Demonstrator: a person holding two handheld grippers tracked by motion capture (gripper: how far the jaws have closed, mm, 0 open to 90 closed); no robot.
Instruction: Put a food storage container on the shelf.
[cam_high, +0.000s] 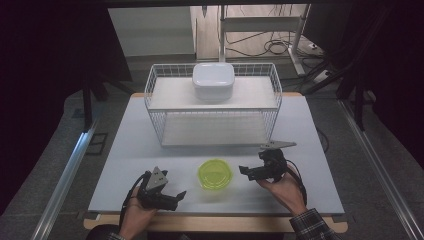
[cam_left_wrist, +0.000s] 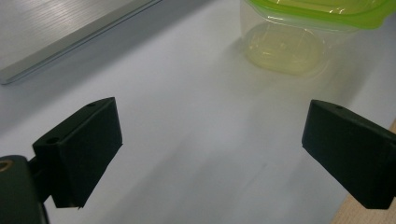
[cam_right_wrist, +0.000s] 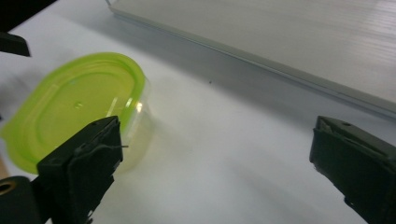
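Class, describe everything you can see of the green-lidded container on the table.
The green-lidded container is a small, rounded tub of clear plastic with a translucent lime-green lid closed on top. It stands upright on the white table, in front of the wire rack, between the two grippers. It looks empty. Nothing but the table touches it.

White table with wooden edge, on grey floor. Dark curtains both sides. Metal rails flank table. Cables on floor beyond far edge. Dim light.
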